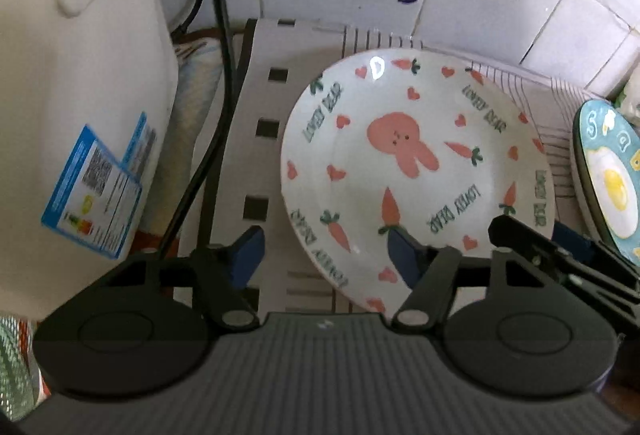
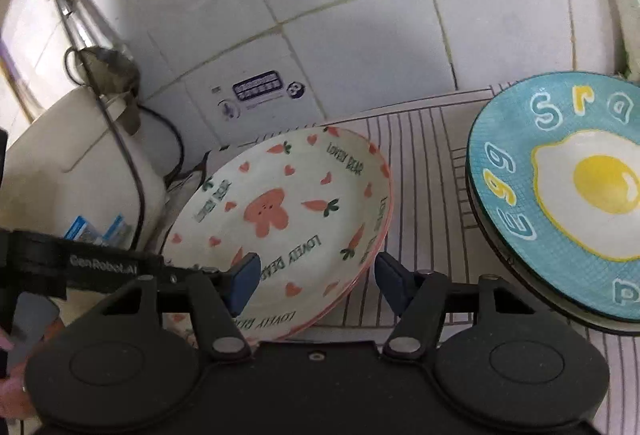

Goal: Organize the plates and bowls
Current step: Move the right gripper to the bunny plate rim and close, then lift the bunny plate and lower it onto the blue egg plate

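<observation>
My left gripper (image 1: 324, 255) has its jaws apart around the near-left rim of the white ceramic plate painted with a pink rabbit and carrots (image 1: 416, 171); I can't tell if the pads touch it. My right gripper (image 2: 316, 281) straddles the plate's near-right rim, also apart. It lies on the striped mat (image 2: 424, 155), left of the blue fried-egg plate (image 2: 560, 195) at the mat's right edge.

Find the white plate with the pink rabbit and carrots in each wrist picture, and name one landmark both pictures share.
Left wrist view: the rabbit plate fills the centre and right, above the jaws.
Right wrist view: the rabbit plate sits centre-left, low, its near rim between the jaws.
Shared landmark: the blue egg plate, at the right edge in both views.
</observation>
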Demonstrator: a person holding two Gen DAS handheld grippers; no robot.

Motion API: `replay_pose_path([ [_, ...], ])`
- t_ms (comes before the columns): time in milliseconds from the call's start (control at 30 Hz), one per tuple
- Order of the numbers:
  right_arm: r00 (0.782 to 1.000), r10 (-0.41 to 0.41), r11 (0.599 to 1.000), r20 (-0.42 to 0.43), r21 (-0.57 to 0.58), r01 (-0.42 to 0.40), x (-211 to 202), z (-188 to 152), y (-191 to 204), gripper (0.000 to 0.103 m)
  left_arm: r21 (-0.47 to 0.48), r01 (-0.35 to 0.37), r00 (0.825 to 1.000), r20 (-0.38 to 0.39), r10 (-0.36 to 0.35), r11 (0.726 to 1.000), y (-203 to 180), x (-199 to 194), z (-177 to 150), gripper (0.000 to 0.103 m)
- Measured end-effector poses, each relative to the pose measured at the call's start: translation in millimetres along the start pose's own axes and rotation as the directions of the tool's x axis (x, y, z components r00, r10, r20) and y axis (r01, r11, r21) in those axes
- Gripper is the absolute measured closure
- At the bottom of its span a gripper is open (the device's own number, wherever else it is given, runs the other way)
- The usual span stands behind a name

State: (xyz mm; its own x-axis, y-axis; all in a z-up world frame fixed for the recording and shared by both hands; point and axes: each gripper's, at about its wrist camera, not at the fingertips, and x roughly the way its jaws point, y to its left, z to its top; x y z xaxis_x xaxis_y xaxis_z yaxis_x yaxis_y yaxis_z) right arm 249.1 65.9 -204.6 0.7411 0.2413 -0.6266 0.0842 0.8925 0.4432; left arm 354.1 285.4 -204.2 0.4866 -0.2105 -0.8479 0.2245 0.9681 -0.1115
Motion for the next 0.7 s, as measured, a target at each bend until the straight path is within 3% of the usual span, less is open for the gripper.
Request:
replay_pose_path([
  [67, 1.0, -0.004, 1.0, 0.018, 0.028, 0.003, 3, 1, -3, 0.039, -0.001, -0.011, 1.0, 0.01, 0.011, 1.0, 1, 3, 2, 0.047],
  [133, 0.999, -0.011, 0.999, 0.033, 0.042, 0.01, 7, 3, -6, 0.049, -0.024, -0.014, 1.0, 0.006, 0.014, 1.0, 5, 8, 4, 0.056],
  [200, 0.998, -0.055, 0.998, 0.027, 0.041, 0.053, 10, 5, -9, 0.071, -0.026, -0.013, 1.0, 0.025, 0.013, 1.0, 8, 8, 4, 0.068],
  [267, 0.997, -0.071, 0.996, 0.018, 0.059, 0.07, 11, 7, -13, 0.073, -0.011, 0.005, 1.0, 0.03, -0.005, 1.0, 8, 9, 4, 0.072],
  [467, 0.998, -0.061, 0.997, 0.001, 0.056, 0.06, 23, 12, -15, 0.074, -0.021, 0.019, 1.0, 0.015, -0.019, 1.0, 10, 11, 4, 0.072],
  [533, 0.998, -0.068, 0.997, -0.016, 0.027, 0.068, 24, 15, -14, 0.08, 0.004, 0.011, 1.0, 0.009, -0.011, 1.0, 8, 10, 4, 0.072],
  [633, 0.999, -0.011, 0.998, -0.048, 0.054, 0.014, 17, 22, -24, 0.084, 0.044, 0.035, 0.999, 0.022, -0.036, 0.998, 5, 1, 1, 0.072],
  [700, 0.999, -0.01, 1.0, -0.053, 0.011, 0.01, 9, 26, -21, 0.084, 0.054, 0.031, 0.999, 0.029, -0.033, 0.998, 2, -7, -3, 0.072],
])
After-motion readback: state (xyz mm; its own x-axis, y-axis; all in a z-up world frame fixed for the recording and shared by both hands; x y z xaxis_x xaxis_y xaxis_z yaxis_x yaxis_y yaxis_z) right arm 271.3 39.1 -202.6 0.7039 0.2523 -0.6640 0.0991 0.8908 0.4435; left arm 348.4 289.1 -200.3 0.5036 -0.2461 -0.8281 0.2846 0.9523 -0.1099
